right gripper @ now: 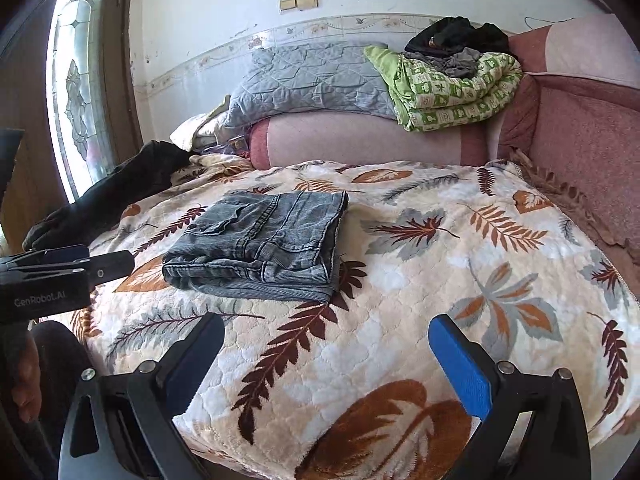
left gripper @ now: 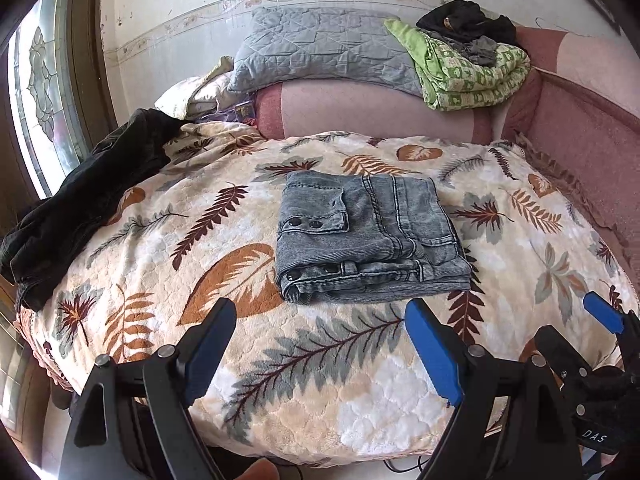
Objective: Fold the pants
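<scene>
Both sets of jaws stand spread wide with nothing between them: the left gripper (left gripper: 320, 314) and the right gripper (right gripper: 326, 330) hover over the near edge of the bed, each well short of the cloth. From the left wrist view the right gripper shows at about 4 o'clock; from the right wrist view the left one shows at about 9 o'clock. Just beyond the left jaws, at 12 o'clock, lie the grey denim pants (left gripper: 370, 236), already folded into a compact, roughly square stack with waistband, snaps and a pocket facing up; in the right wrist view the same bundle sits at about 11 o'clock. Judging from how it lies, the folding looks essentially done, with perhaps only a smoothing or squaring of the slightly uneven near edge left. The pants rest on a leaf-patterned blanket (left gripper: 360, 380) that covers the bed. A dark garment (left gripper: 92, 196) is heaped at 10 o'clock on the blanket's far-left edge, apart from the pants. Further back, a grey quilted pillow (left gripper: 316, 48) and a green folded quilt (left gripper: 468, 72) topped with black clothing rest on a pink sofa back (left gripper: 380, 108). Nothing stands between the jaws and the pants.
</scene>
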The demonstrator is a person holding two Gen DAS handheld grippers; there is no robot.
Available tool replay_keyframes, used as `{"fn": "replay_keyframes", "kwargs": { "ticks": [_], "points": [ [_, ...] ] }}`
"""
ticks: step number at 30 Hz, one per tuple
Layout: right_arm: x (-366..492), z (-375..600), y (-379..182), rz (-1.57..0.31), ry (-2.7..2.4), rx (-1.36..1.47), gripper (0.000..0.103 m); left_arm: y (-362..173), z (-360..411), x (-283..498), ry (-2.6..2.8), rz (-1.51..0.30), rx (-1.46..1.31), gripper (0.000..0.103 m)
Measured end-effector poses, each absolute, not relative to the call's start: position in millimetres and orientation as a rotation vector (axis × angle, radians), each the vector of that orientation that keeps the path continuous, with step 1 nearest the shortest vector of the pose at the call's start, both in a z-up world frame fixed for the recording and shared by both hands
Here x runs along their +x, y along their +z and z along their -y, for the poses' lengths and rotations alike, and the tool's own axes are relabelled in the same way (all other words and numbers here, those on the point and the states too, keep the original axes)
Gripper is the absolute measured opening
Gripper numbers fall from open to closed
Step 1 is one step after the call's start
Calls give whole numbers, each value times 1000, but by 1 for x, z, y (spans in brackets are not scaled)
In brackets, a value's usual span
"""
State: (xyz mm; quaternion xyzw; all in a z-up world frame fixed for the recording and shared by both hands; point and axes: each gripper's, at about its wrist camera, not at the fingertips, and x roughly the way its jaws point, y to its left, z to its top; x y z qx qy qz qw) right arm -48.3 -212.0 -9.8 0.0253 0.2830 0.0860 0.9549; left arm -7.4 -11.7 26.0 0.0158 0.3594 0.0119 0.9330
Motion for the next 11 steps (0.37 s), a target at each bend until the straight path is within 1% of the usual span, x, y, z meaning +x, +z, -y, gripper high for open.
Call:
{"fn": "replay_keyframes", "kwargs": {
  "ticks": [6, 7, 8, 9, 11],
  "points": [
    [-47, 211, -11, -579, 177, 46, 103, 29, 9, -4, 8, -751, -5, 88],
    [-47, 210, -11, -580, 180, 42, 103, 29, 8, -3, 0, -759, -11, 90],
    [-47, 209, -12, -584, 180, 40, 103, 29, 8, -2, -14, -763, -21, 96],
    [-46, 208, -12, -585, 180, 38, 103, 29, 7, -2, -26, -755, -29, 99],
    [-46, 207, -13, -584, 181, 34, 103, 30, 8, -2, -23, -746, -26, 99]
  ]
}}
